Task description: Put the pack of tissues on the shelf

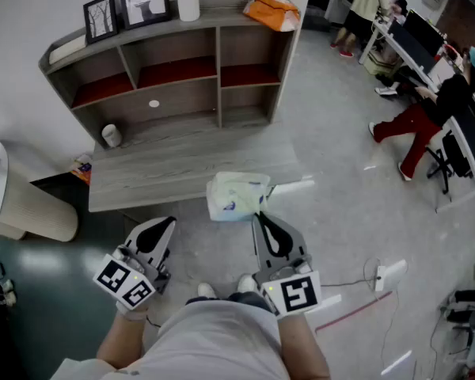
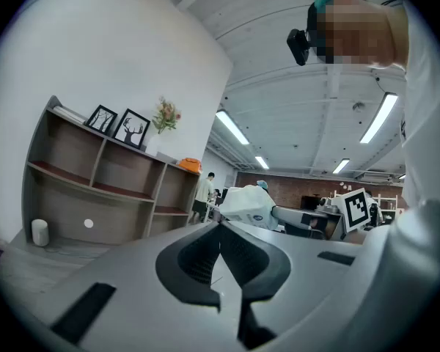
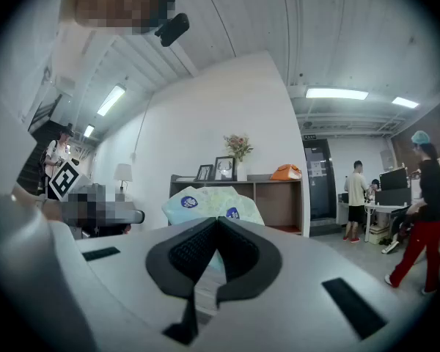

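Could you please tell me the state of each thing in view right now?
right claw: shut on the pack of tissues
left claw: shut, empty
pack of tissues: held in the air, not yet on the shelf
shelf: upright
picture frames: upright on the shelf top

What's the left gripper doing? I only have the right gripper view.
Observer: The left gripper has its fingers together, with nothing between them.
Operator: The pack of tissues blocks most of the shelf. Anything low on it?
Observer: The head view shows a white cylinder standing at its lower left.
Operator: What's under the pack?
Observer: A low wooden platform. The pack hangs over its near edge, held by the right gripper.
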{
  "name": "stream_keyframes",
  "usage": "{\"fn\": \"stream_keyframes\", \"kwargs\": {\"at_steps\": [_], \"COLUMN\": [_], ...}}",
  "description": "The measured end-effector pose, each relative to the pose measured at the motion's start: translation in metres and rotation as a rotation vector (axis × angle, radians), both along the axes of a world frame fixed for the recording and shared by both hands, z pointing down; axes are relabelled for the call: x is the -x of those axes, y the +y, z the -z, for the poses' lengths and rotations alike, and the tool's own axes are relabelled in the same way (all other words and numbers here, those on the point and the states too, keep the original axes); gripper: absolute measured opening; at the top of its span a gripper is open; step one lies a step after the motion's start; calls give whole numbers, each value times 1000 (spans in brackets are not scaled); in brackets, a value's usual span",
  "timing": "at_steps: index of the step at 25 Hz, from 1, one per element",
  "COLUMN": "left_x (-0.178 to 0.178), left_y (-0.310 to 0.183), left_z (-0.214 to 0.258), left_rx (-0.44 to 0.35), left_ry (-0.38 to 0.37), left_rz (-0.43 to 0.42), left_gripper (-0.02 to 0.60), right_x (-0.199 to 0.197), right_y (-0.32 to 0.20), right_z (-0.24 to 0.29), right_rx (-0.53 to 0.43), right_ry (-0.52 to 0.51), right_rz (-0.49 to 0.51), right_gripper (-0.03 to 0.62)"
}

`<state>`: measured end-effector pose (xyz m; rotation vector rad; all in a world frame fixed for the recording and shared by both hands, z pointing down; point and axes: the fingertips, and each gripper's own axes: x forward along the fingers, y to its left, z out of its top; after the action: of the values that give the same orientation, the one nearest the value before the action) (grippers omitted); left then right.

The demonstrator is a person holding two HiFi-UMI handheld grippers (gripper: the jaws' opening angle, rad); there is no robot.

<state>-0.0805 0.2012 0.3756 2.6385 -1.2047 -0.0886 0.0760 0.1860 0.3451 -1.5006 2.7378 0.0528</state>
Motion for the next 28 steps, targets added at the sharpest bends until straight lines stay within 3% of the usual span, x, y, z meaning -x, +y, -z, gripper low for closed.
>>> {"fn": "stream_keyframes", "kwargs": {"at_steps": [9,15,22,28], "left_x": [-25,-62,-97,-107], "left_y": [-16,-32,-48,-62], "left_z": [-2,-1,-3,-9], "left_rx": [6,6,5,6], "left_ry": [-8,-14,-20,-20], "left_rz": [14,27,67,69], "left_gripper": [17,17,17,17], "right_x": [-18,-59,-105,-119], "right_y": [-15,-29,-50,-68], "right_z": [-5,-2,-8,-18], "right_rx": [1,3,8,26], "right_ry": [-9,-80,-93,-90], "right_rz": [33,42,35,26], "right_gripper": [20,20,20,20]}}
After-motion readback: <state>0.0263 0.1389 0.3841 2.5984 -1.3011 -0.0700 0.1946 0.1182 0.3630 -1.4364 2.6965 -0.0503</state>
